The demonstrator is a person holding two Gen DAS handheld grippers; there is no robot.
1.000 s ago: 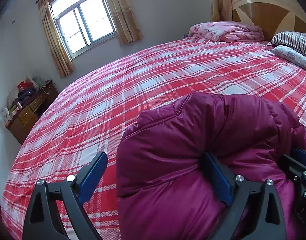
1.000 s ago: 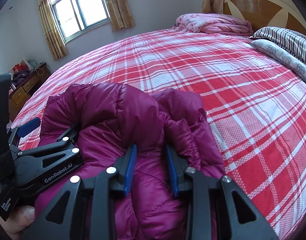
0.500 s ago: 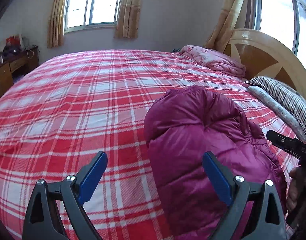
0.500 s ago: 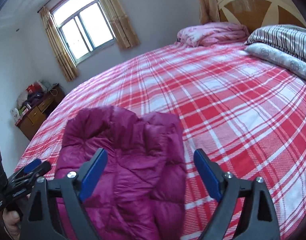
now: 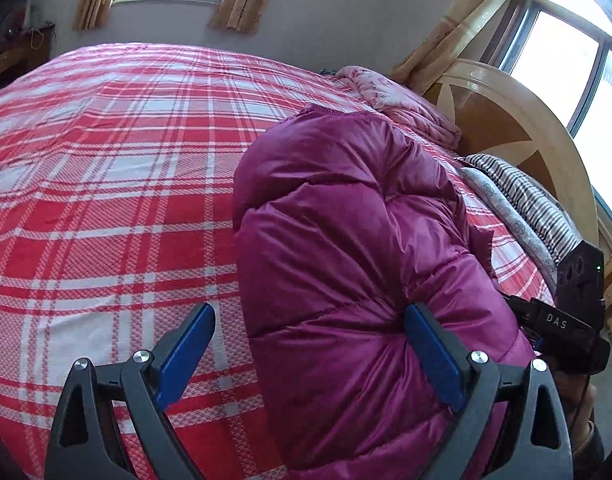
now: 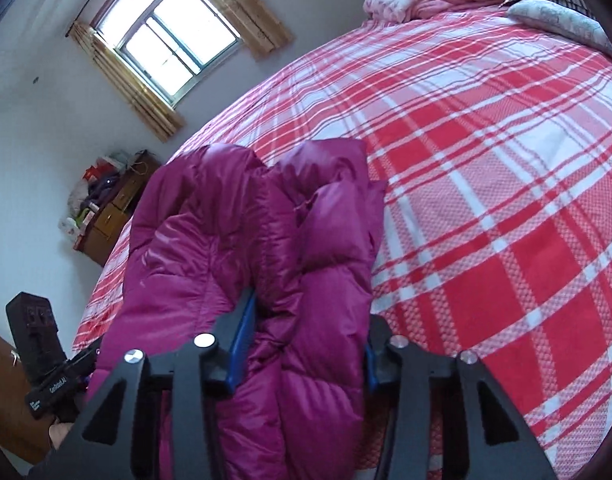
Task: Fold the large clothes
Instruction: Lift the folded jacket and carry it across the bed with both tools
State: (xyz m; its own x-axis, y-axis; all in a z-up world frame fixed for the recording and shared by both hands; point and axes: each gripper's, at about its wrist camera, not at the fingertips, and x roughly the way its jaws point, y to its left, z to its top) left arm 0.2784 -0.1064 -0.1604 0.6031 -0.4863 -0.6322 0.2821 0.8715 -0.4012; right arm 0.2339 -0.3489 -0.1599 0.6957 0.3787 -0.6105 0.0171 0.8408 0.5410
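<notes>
A magenta puffer jacket lies bunched and folded on the red plaid bed; it also shows in the right wrist view. My left gripper is open, its right pad pressed against the jacket's near side, its left pad over bare bedspread. My right gripper is closed around a thick fold at the jacket's near right edge, blue pads partly buried in the fabric. Each gripper's body shows at the edge of the other's view.
The red plaid bedspread covers a wide bed. A pink folded quilt, striped pillows and a wooden headboard are at the head. A cluttered wooden dresser stands by the wall under the window.
Both grippers had opened and pulled back from the jacket half a second ago. Now the right one has closed on a fold again, and the left one is pressed against the jacket, still open.
</notes>
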